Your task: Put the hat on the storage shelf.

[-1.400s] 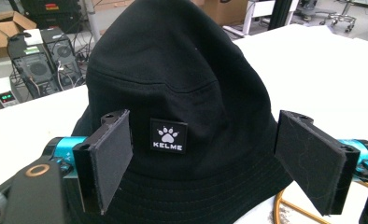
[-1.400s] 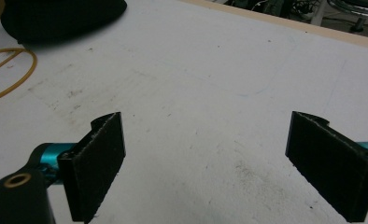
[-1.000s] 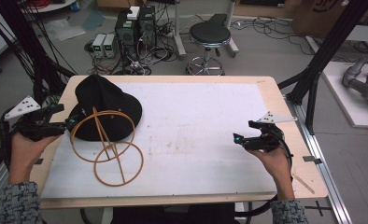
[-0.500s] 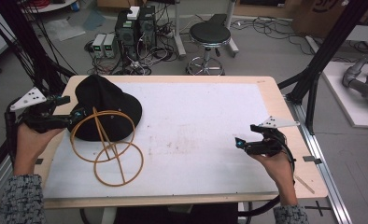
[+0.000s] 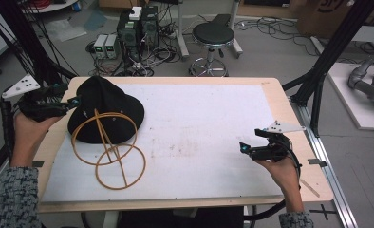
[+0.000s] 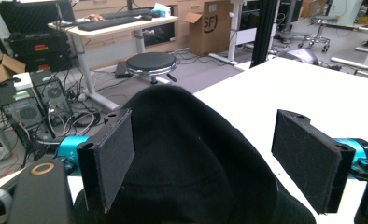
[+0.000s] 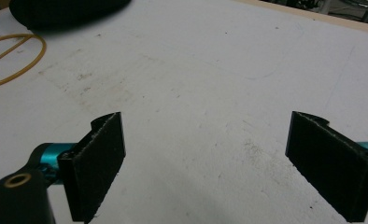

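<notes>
Over on the left, the left gripper is right up at the black hat, its jaws spread wide with nothing between the pads. From the left gripper view the hat's crown bulges up in the gap between the two jaws, though whether either pad actually touches the felt is hard to say. The hat sits at the near-left part of the white table top, brim flat on the surface.

Leaning against the hat's front is a wire hat stand made of yellowish hoops (one ring lying on the table, a larger one tilted up over the brim, thin struts crossing between them). A sliver of that hoop shows in the right gripper view too, far off at the upper left, with the hat's dark edge just beyond it.

The right gripper is well apart from all that, held low over the right side of the table near the front edge. Its jaws are wide open as well, empty, with bare scuffed white surface between them.

Behind the table, a black stool stands on the floor, beside some electronics boxes and tangled cables.
</notes>
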{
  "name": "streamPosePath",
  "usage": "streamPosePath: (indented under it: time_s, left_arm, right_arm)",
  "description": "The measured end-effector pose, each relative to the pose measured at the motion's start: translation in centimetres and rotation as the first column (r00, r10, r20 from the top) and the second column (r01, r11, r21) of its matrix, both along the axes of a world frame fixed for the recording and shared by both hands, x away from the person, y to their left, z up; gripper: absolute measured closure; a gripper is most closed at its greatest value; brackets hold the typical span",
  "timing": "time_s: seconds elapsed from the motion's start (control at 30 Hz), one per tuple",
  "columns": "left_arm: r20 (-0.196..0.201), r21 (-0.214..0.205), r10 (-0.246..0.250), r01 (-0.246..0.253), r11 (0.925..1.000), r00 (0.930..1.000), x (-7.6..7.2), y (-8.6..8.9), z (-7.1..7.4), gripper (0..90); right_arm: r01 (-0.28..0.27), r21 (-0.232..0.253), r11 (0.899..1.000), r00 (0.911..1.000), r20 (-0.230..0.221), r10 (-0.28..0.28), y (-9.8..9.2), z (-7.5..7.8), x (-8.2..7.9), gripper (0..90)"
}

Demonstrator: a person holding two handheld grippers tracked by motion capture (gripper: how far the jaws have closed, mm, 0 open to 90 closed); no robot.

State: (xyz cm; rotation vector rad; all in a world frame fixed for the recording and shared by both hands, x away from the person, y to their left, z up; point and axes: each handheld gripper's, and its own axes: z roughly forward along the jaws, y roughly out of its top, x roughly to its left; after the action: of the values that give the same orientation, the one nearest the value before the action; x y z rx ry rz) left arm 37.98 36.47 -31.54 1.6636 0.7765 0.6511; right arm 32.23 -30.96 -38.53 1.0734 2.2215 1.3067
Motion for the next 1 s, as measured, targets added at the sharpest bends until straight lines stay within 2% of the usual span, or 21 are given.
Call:
streamPosePath:
  time_s: [0.33, 0.47, 0.73, 1.0]
  left_arm:
    - [0.0, 0.008, -0.024, 0.024, 0.9997, 0.9997, 1.7, -1.3, 0.5, 22.0]
    - [-0.013, 0.022, -0.023, 0.023, 0.9995, 0.9997, 2.5, -1.5, 0.6, 22.0]
    - [-0.007, 0.024, -0.03, 0.03, 0.9993, 0.9995, 3.8, -2.1, 1.3, 22.7]
    - [-0.02, 0.04, -0.031, 0.032, 0.9987, 0.9993, 6.2, -3.4, 1.0, 22.8]
  right_arm:
    - [-0.003, -0.006, 1.0, 1.0, 0.004, 0.003, -0.3, -0.2, -0.4, 11.7]
    - [0.0, -0.008, 1.0, 1.0, 0.001, 0.0, -0.4, -0.3, -0.6, 11.7]
    - [0.011, -0.004, 1.0, 0.9999, 0.006, -0.011, -0.8, -0.3, -1.2, 11.7]
    - [0.013, -0.006, 1.0, 0.9999, 0.012, -0.013, -0.9, -0.3, -1.8, 11.7]
